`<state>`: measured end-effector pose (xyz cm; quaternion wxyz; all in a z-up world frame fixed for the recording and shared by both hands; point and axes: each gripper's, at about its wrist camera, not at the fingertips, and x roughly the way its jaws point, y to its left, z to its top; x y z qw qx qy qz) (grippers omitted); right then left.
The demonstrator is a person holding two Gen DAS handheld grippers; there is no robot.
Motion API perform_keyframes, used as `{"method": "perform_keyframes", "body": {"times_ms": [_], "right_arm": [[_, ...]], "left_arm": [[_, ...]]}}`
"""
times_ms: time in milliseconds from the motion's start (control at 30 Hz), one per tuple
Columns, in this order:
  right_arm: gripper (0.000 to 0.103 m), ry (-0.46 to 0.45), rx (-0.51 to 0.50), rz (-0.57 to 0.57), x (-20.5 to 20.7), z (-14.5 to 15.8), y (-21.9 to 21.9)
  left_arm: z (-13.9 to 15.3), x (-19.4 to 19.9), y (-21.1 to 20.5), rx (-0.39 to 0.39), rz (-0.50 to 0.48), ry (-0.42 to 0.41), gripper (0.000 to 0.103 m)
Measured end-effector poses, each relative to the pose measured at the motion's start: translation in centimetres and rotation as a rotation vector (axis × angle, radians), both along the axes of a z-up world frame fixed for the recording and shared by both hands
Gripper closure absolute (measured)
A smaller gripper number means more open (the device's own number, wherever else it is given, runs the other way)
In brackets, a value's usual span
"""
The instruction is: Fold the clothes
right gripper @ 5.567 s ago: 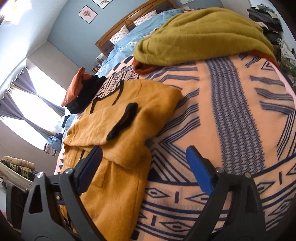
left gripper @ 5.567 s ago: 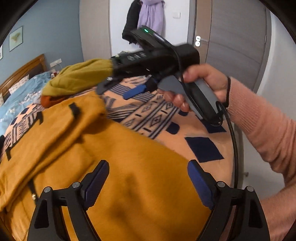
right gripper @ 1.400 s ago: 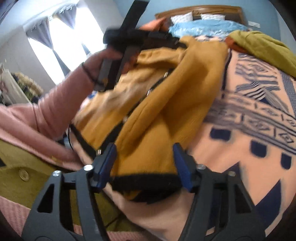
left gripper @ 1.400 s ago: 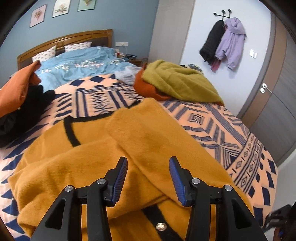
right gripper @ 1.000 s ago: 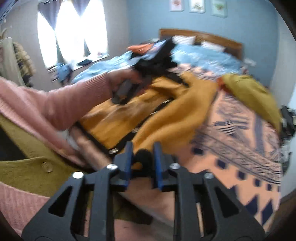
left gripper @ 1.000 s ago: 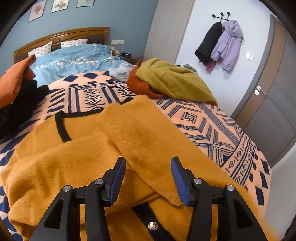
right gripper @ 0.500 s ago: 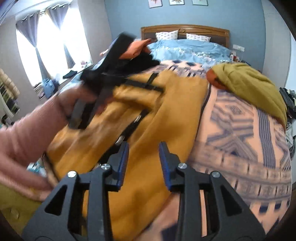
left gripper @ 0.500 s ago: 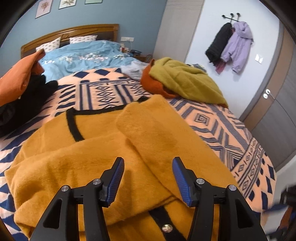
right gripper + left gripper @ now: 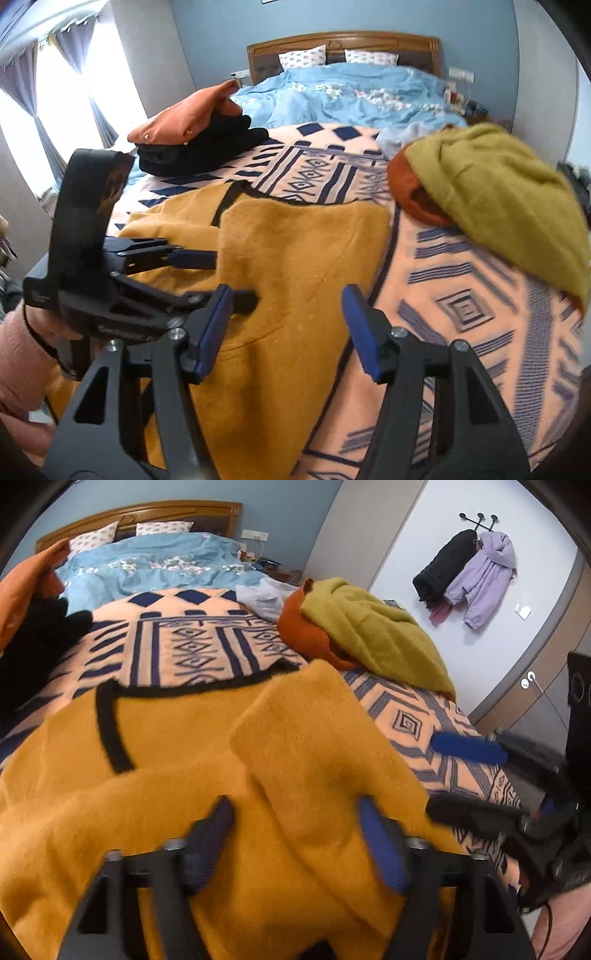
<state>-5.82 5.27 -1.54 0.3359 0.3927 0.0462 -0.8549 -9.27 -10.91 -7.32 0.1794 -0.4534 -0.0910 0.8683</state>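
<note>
A person in a pink sleeve [image 9: 14,354] is working a mustard-yellow cardigan [image 9: 303,266] with black trim, lying spread on the patterned blanket [image 9: 461,295] at the foot of a bed. One sleeve or side panel is lying folded over the body, while the lower half is hanging toward the near edge, so the fold is looking roughly half done, with the bottom yet to be brought up. The left gripper [image 9: 295,827] is closing its jaws around a ridge of the cardigan's fabric, which is sitting between the blue pads; blur makes it hard to say whether they are already pinching. The right gripper [image 9: 286,317] is opening, its pads standing apart above the cloth with nothing gripped. A folded orange-and-black stack [image 9: 199,140] is resting further up the blanket, and an olive and rust heap [image 9: 498,192] is waiting unfolded on the other side
</note>
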Motion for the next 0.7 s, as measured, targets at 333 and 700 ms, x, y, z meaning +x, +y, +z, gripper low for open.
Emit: {"method": "perform_keyframes", "body": {"times_ms": [333,700], "right_arm": [[0.04,0.023,-0.036,0.017,-0.1,-0.3,-0.2],[0.04,0.054,0.067,0.106,-1.7,-0.9,-5.4]], "left_arm": [[0.6,-2.6,0.6,0.007,-0.006,0.039,0.091],[4.2,5.8,-6.4,-0.027,0.137,0.173,0.039]]}}
